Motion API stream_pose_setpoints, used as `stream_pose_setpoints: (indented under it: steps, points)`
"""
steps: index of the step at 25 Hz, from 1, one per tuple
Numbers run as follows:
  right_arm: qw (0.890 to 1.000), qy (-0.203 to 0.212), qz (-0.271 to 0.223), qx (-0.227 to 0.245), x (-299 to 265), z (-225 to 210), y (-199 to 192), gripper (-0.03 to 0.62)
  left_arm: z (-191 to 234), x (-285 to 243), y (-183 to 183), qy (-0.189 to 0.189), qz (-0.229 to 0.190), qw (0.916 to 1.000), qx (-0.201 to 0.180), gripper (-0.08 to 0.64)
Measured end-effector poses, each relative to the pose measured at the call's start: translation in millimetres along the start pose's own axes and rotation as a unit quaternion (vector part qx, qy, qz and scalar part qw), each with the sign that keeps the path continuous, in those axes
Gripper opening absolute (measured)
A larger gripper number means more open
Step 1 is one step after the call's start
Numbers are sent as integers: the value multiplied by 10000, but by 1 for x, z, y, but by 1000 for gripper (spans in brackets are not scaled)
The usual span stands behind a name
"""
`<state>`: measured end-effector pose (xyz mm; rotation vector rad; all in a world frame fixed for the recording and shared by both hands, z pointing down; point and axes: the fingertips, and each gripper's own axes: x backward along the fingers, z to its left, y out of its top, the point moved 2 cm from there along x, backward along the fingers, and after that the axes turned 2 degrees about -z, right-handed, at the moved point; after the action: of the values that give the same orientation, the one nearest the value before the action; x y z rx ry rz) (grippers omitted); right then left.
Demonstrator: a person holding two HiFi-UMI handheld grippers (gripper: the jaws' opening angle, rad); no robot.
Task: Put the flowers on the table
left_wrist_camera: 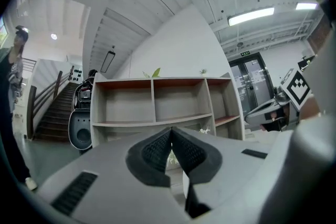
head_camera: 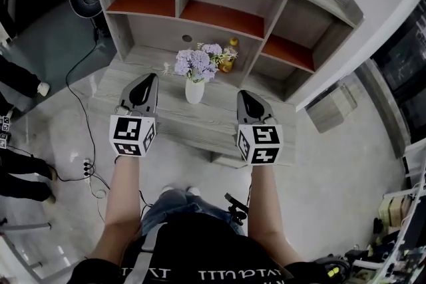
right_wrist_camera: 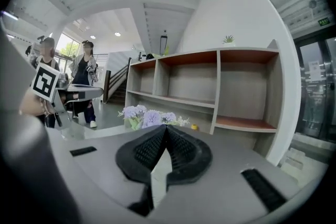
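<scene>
Head view: the flowers (head_camera: 196, 63) stand in a white vase (head_camera: 194, 91) on the table (head_camera: 173, 122), just beyond and between the left gripper (head_camera: 148, 79) and the right gripper (head_camera: 245, 96). Left gripper view: jaws clenched, empty. Right gripper view: likewise closed on nothing. The placing looks done, so the next move need only draw both hands clear of the vase.

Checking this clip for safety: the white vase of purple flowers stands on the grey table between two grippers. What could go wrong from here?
1. The narrow white vase holds a wide bunch of purple flowers and looks top-heavy; a sideways swing of the shut, empty left gripper or right gripper flanking it might topple it.
2. A fall could hit the small yellow ornament behind it.
</scene>
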<state>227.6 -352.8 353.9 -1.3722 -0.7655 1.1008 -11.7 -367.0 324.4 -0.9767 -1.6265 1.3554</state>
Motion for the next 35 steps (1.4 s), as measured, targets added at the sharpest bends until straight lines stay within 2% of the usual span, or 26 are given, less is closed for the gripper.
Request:
stream_pose_setpoints:
  steps: [3,6,15,21,25,35]
  points:
    - [9995,-197,-233,99,11,-1,17,14,6,5,13,-5,-137,9998,172,9]
    - [9983,-303,-436,228,16,2,33,14,13,6,25,-4,-237,9996,177,9]
    - [9937,-687,-584,662,10,13,66,14,30,-6,46,-222,-322,9988,-298,9]
    - [9923,-637,-949,472,9,18,87,14,35,-12,54,-406,-481,9972,-407,9]
    - [9911,-842,-815,630,5,18,90,14,38,-15,59,-480,-559,9963,-447,9]
    - [9906,-890,-825,637,4,20,98,12,42,-20,67,-603,-659,9949,-464,9]
